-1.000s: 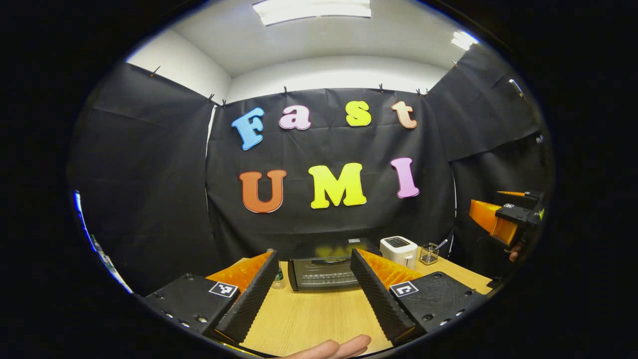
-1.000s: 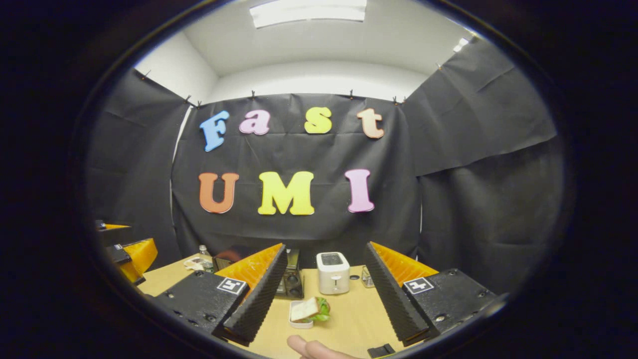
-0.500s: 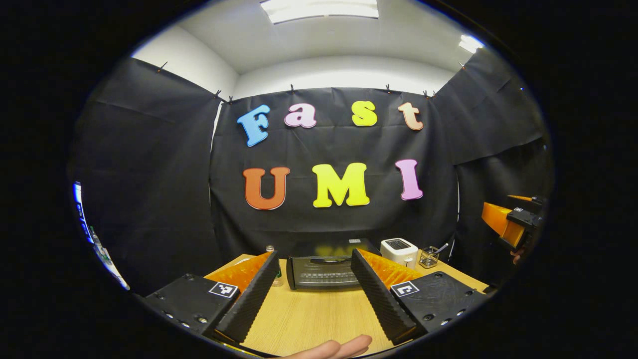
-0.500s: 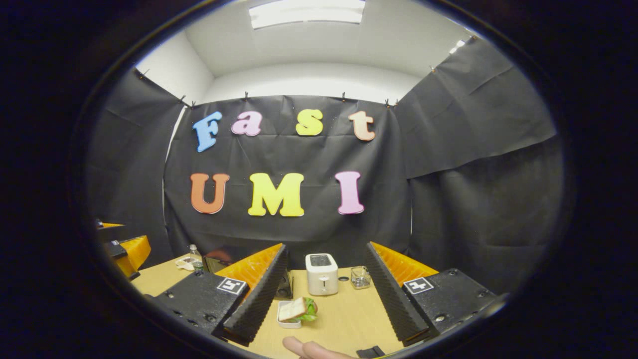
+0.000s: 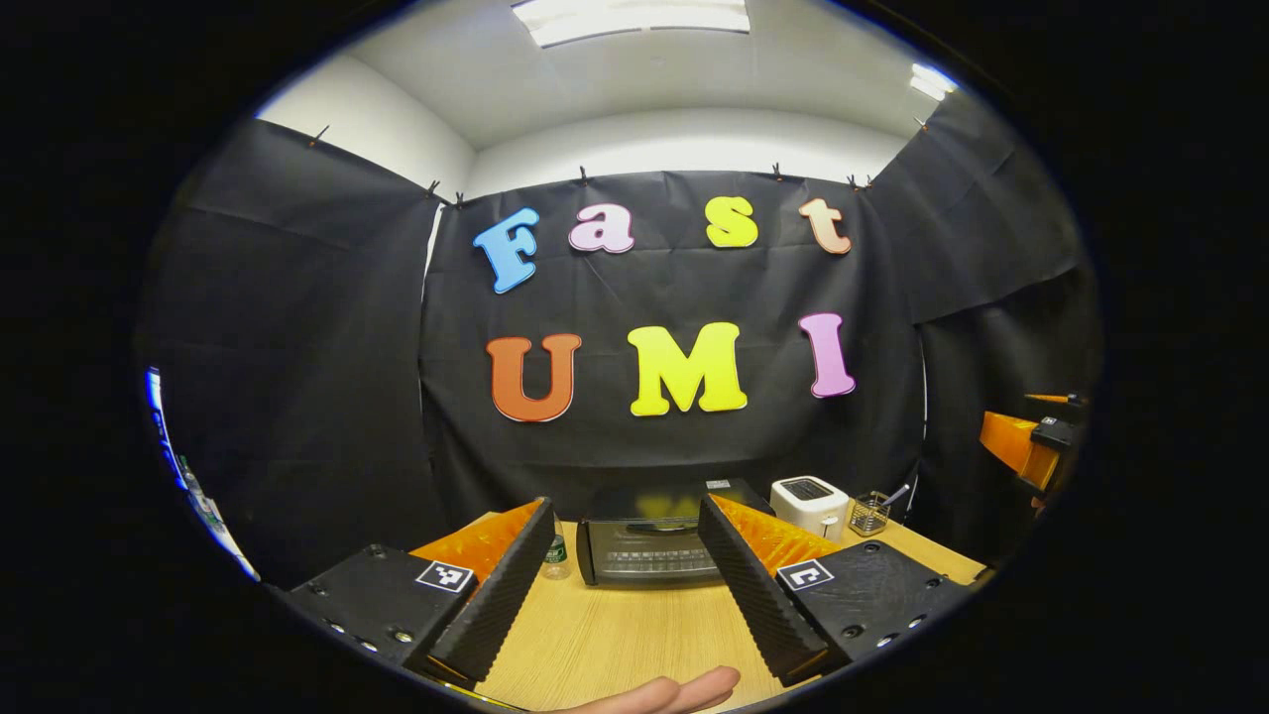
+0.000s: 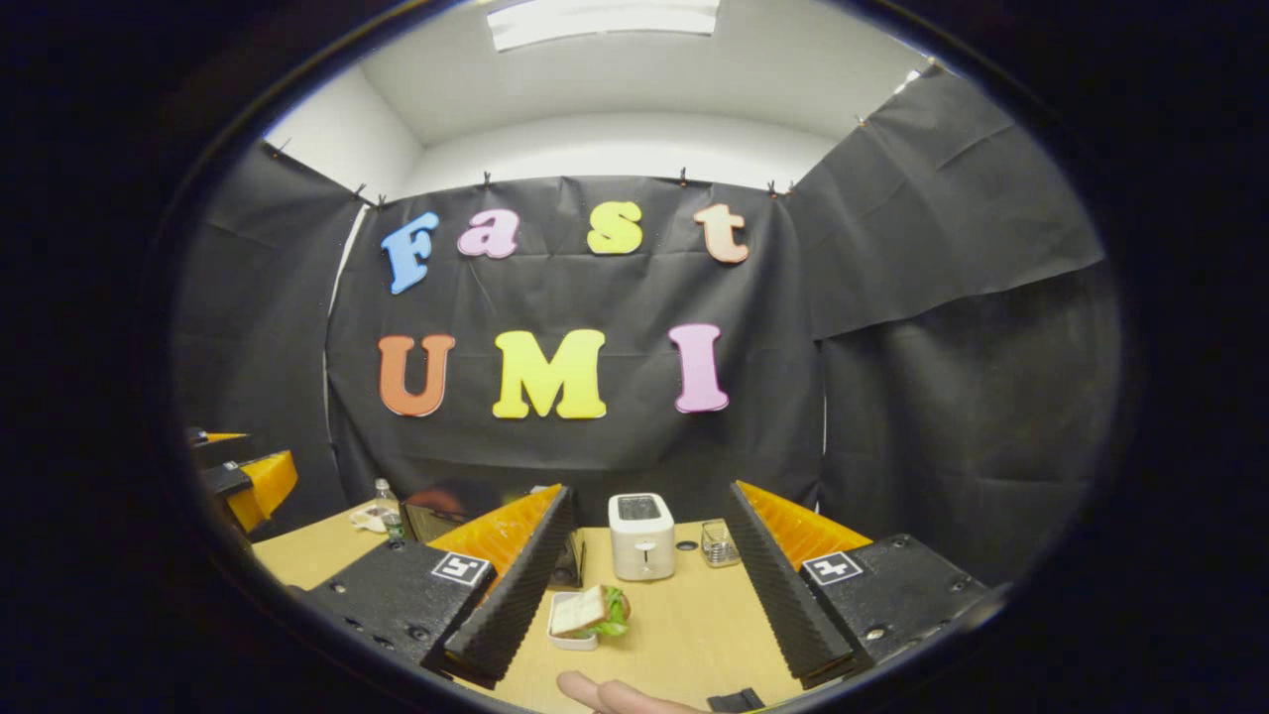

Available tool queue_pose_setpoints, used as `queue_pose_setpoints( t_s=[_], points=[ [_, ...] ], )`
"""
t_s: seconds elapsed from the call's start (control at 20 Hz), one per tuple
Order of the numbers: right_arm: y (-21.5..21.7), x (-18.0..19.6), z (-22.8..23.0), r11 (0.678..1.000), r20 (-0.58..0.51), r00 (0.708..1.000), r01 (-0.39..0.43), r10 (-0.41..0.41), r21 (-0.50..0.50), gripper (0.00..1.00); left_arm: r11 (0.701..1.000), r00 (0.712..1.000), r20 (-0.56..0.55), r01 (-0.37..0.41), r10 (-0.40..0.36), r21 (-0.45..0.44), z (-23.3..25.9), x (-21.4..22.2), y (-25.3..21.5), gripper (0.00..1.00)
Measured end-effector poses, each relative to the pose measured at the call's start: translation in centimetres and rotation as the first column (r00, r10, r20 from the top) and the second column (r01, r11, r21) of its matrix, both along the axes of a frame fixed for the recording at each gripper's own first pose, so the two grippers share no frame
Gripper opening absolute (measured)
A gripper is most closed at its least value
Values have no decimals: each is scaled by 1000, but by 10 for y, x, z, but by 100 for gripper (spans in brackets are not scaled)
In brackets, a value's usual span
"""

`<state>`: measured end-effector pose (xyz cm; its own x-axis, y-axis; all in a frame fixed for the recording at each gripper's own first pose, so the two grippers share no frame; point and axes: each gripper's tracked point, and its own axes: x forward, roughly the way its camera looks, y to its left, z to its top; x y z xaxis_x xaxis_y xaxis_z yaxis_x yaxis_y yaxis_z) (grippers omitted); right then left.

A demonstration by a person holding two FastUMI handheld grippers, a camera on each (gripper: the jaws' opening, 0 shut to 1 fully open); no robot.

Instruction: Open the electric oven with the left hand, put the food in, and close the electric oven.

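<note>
The black electric oven stands at the back of the wooden table with its glass door closed. My left gripper hangs open in front of it, well short of the door, holding nothing. In the right gripper view, a sandwich with lettuce lies in a small white dish on the table, just ahead of my open right gripper. There the oven is partly hidden behind the gripper's left finger. Each gripper shows at the edge of the other's view, the right gripper and the left gripper.
A white toaster and a wire cup with utensils stand right of the oven, and a small bottle stands left of it. A person's fingers show at the bottom edge. A small black item lies near the table's front.
Both hands have drifted slightly: the oven and toaster slid right in the left gripper view, and the dish and toaster slid left in the right gripper view. Both grippers stayed open.
</note>
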<state>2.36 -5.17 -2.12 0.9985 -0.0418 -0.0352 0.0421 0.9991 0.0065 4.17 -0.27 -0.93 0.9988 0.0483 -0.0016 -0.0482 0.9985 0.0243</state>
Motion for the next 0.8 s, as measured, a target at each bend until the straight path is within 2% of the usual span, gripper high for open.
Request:
queue_pose_setpoints(
  t_s=[0.05, 0.1, 0.15, 0.2, 0.45, 0.65, 0.7, 0.75, 0.8],
  points=[
    [-1, 6, 0, 1000, -5, 1000, -2, 2, -1, 99, 1000, 1000, -11, -6, 6, -7, -1, 8, 2, 95],
    [-2, 12, -1, 1000, -11, 1000, -3, 3, -3, 92, 1000, 1000, -18, -10, 10, -12, -2, 19, 3, 95],
    [-3, 19, -2, 1000, -19, 1000, -6, 6, -5, 92, 1000, 1000, -26, -15, 15, -16, -2, 29, 4, 95],
    [-4, 24, -2, 1000, -25, 1000, -11, 11, -3, 99, 1000, 999, -42, -20, 19, -20, -5, 39, 4, 95],
    [-11, 53, -1, 1000, -33, 999, -8, 9, 19, 99, 999, 997, -75, -1, -2, -40, -11, 96, -4, 95],
    [-4, 68, -11, 998, -49, 998, -42, 44, 39, 99, 999, 992, -119, 27, -31, -37, -31, 149, -15, 95],
    [-3, 71, -12, 998, -50, 998, -48, 50, 41, 92, 999, 990, -138, 36, -41, -35, -41, 162, -21, 95],
    [-4, 74, -13, 998, -53, 997, -48, 50, 36, 99, 999, 986, -163, 41, -46, -31, -51, 172, -25, 95],
    [-7, 77, -15, 999, -53, 998, -45, 46, 28, 99, 999, 982, -181, 43, -46, -22, -58, 184, -25, 96]
  ],
)
